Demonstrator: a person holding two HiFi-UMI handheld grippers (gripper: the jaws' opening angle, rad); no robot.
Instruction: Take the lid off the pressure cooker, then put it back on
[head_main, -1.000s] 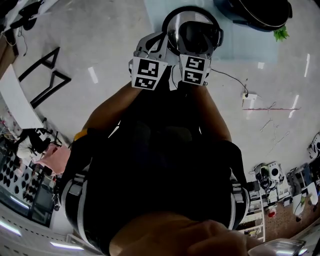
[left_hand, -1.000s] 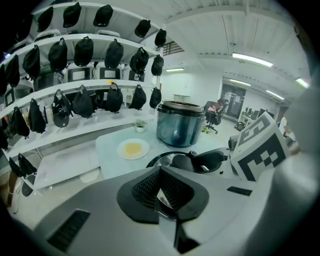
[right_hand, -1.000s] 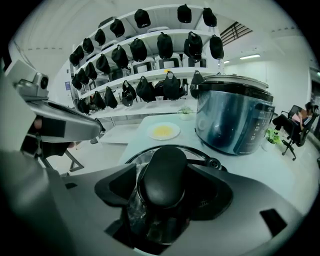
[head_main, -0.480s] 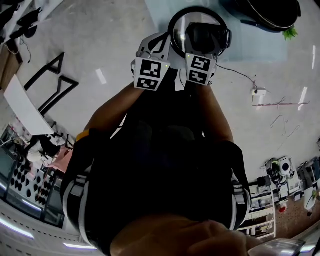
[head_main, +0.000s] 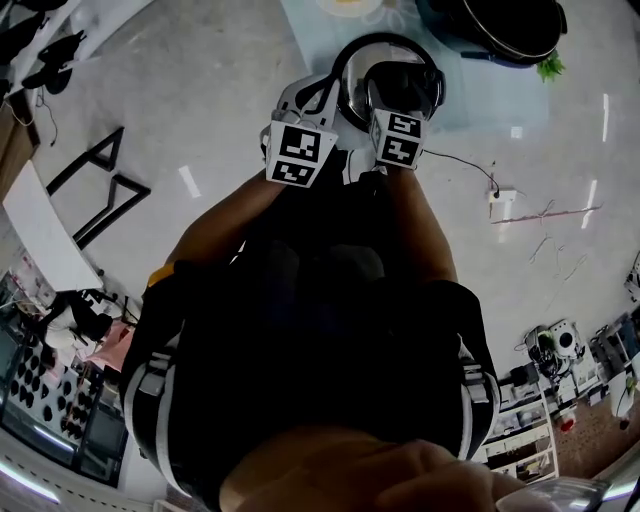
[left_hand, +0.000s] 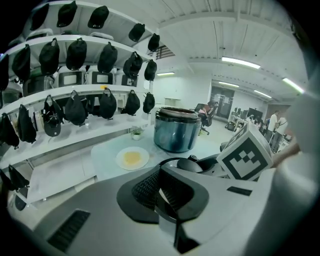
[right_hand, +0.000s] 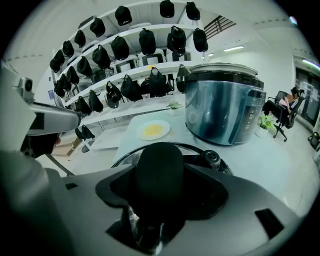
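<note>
In the head view both bare forearms reach forward from the body and converge, so the left gripper (head_main: 325, 100) and the right gripper (head_main: 395, 95) sit side by side, each marker cube showing only black-and-white square patterns with no readable words. Between them they carry the lid (head_main: 410, 70), held above the near edge of the pale blue surface (head_main: 470, 90). The pressure cooker (head_main: 500, 25) stands open on the far right of that surface, well apart from the lid, and a plate (head_main: 345, 5) shows at the far edge. In the left gripper view the left gripper (left_hand: 162, 192) has its ribbed pads (left_hand: 150, 190) pressed together on the thin rim of the lid (left_hand: 192, 164), with the right gripper's marker cube (left_hand: 247, 157) just to the right. Beyond stand the pressure cooker (left_hand: 175, 132) and, to its left, the plate (left_hand: 132, 158) holding something yellow. In the right gripper view the right gripper (right_hand: 160, 190) is clamped around the lid's black knob (right_hand: 160, 170), with a small valve (right_hand: 210, 159) just beside it on the right. The pressure cooker (right_hand: 225, 107) rises far right, the print on its front panel too small to read, and the plate (right_hand: 154, 130) lies to its left below shelves (right_hand: 125, 75) hung with dark headgear.
</note>
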